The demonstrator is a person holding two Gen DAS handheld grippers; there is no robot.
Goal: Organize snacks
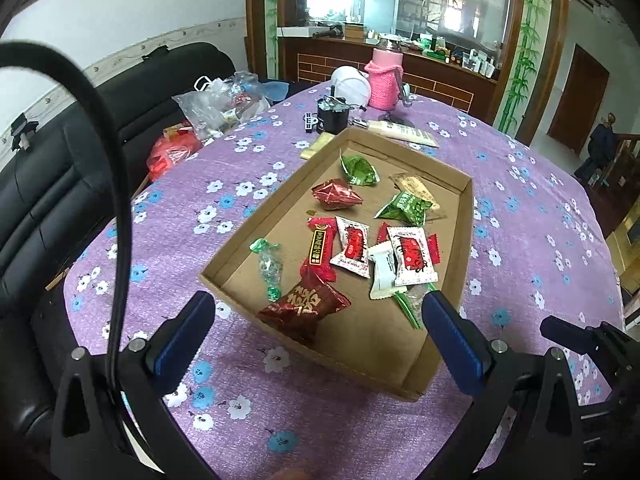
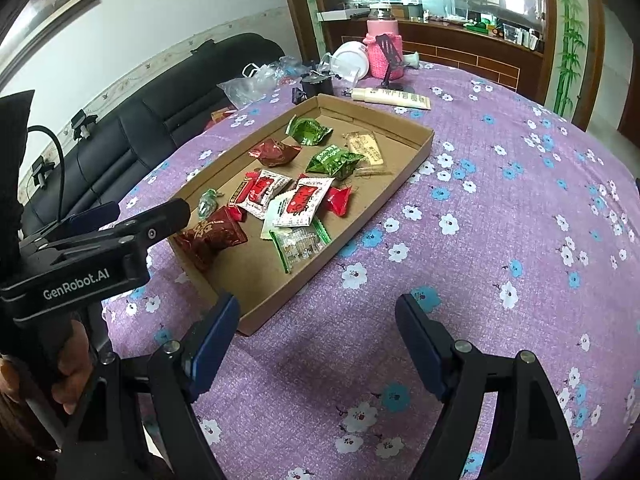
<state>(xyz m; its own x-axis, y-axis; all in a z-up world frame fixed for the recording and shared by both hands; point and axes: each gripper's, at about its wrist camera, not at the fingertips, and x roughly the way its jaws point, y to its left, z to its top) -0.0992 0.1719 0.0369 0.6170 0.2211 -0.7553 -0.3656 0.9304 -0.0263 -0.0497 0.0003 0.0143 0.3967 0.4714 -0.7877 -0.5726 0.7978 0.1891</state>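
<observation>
A shallow cardboard tray lies on the purple flowered tablecloth and holds several wrapped snacks. A dark red packet lies at the tray's near end, with red-and-white packets in the middle and green packets farther back. My left gripper is open and empty, hovering over the tray's near end. My right gripper is open and empty over the cloth just in front of the tray's near right corner. The left gripper's body shows at the left of the right wrist view.
Behind the tray stand a black cup, a white tube, a white bowl and a pink knitted bottle cover. Plastic bags and red packets lie at the table's left edge beside a black sofa.
</observation>
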